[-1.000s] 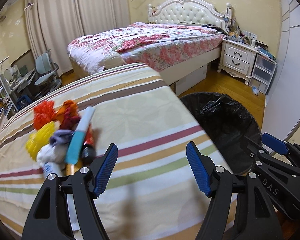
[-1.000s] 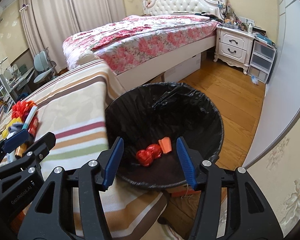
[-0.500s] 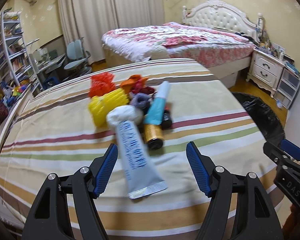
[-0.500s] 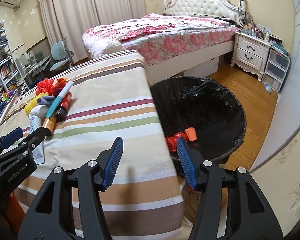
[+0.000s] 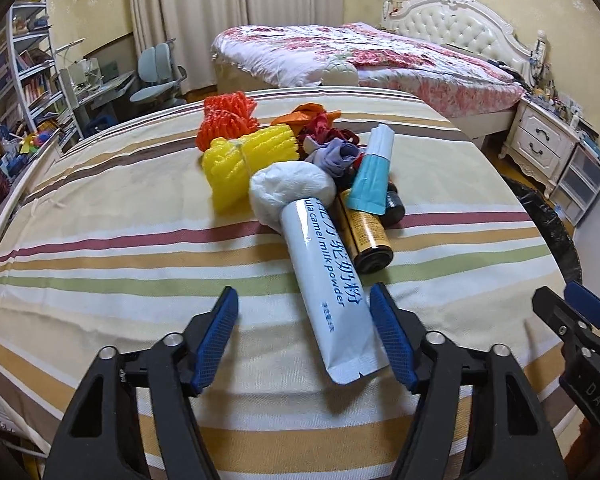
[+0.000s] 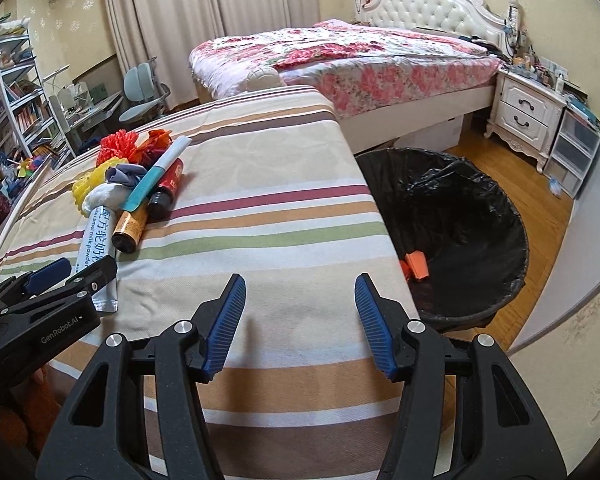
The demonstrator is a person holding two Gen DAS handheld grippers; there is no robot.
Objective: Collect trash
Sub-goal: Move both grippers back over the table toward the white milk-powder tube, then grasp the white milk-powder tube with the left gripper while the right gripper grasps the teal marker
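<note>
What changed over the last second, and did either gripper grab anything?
The left gripper swung left from the bin to the milk powder sachet, now between its open jaws. The right gripper left the bin for the striped tabletop. Neither grabbed anything; the pile hasn't moved.

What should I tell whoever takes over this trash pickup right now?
Left tool: open, empty, lined up over the near end of the white milk powder sachet.
Right tool: open, empty, above bare striped cloth.
Trash pile sits on the cloth: foam nets, bottles, teal tube, wads.
Black-lined bin stands right of the table, with orange scraps already inside.
Left: grasp the sachet, then bin the rest.
</note>
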